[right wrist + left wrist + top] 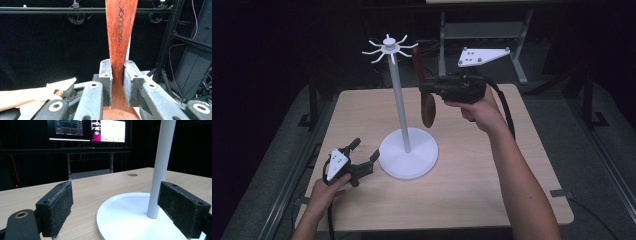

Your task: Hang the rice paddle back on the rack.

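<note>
A dark room with grey floor (pixel 597 165), metal frame (pixel 484 30) and lit monitors (pixel 87 130).

Lab / data-capture rig, not a home or shop.

Light wood bench (pixel 472 200) stands alone in a blacked-out room: dark walls, grey carpet floor (pixel 597 165) around it. Metal frame legs (pixel 519 45) behind the bench, black strut framing (pixel 172 37) with an overhead bar and loose cable coils (pixel 76 17) hanging off it. Two monitors (pixel 87 130) lit up at the back, showing software panels. Each hand-held gripper carries a white tracking plate (pixel 482 56) and trails a cable, so instrumented gear. Pink and black wiring (pixel 175 65) runs down the racks.
</note>
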